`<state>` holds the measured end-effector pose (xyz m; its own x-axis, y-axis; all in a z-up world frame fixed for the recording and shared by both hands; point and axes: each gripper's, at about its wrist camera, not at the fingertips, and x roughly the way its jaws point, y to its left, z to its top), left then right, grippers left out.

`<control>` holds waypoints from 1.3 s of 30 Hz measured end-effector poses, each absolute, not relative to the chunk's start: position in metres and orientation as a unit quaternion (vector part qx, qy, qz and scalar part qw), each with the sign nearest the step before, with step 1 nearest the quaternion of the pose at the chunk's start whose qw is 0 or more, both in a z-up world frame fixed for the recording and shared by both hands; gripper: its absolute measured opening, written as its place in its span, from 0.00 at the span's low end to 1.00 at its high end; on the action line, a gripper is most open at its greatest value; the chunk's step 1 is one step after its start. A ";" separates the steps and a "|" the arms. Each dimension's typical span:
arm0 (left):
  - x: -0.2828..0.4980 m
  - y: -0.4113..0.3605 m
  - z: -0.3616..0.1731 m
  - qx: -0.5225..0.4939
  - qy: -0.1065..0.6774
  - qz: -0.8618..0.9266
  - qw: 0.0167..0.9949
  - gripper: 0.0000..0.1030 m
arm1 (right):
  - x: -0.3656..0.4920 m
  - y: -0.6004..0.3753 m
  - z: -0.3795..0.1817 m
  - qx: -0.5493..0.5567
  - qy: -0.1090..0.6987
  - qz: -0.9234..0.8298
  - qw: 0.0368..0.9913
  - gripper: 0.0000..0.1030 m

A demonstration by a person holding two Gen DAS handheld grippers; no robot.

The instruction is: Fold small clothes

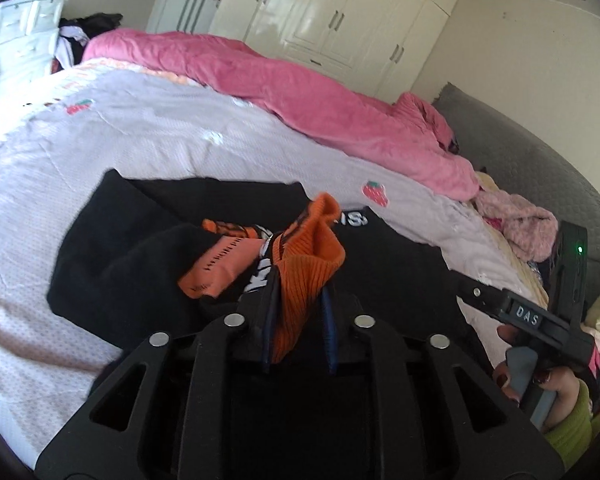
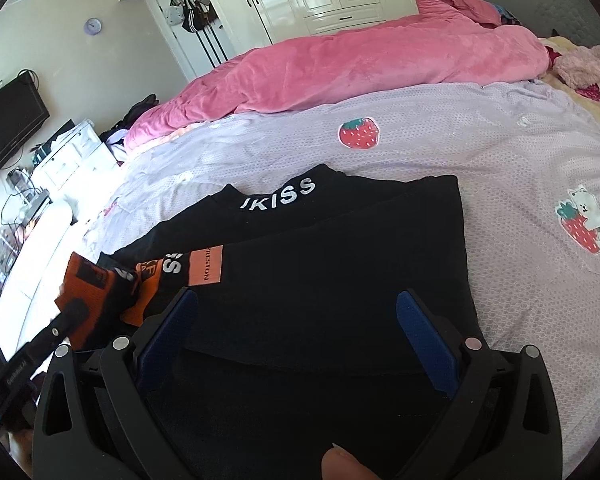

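On the bed [image 2: 480,152], one black garment [image 2: 340,264]; left tongs [image 1: 300,276] around its orange cuff [image 1: 312,248], right tongs [image 2: 296,308] wide.

Your grippers are black plastic frames with silver round screws and blue-padded fingers [image 2: 424,344]; your right hand [image 1: 556,392] wears a lime-green sleeve [image 1: 572,424].
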<state>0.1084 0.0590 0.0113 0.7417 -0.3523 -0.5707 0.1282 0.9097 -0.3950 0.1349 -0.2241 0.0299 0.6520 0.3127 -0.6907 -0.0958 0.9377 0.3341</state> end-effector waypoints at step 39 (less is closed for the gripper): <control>0.089 0.147 0.016 -0.186 0.317 -0.027 0.929 0.56 | 0.113 -0.073 0.001 0.010 0.408 0.295 0.864 0.07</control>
